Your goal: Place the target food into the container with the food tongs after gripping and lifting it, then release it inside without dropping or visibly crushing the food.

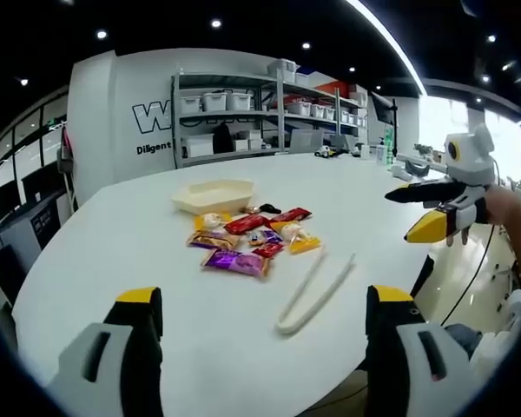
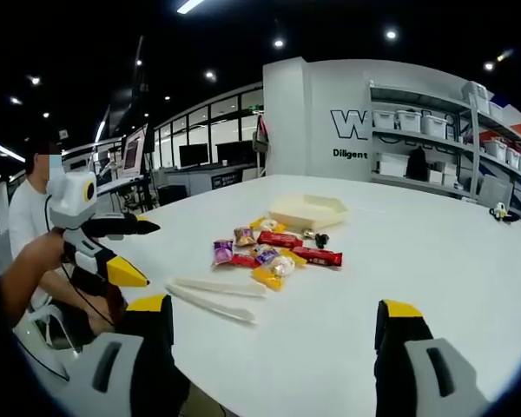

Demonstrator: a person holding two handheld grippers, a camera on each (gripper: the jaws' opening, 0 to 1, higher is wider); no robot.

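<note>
Both grippers, left (image 1: 265,317) and right (image 2: 273,326), hovered with jaws apart over the white table's (image 1: 113,252) near edge, where white plastic tongs (image 1: 314,293) lay beside bright wrapped snacks (image 1: 247,236) and a cream tray (image 1: 214,195).

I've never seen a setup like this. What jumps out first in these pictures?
A bright heap of snack packets lies mid-way across a big white table, just in front of a cream container. Pale food tongs lie on the table nearer the camera. In the left gripper view, the right gripper, black and yellow, hangs open above the table's right edge.
</note>
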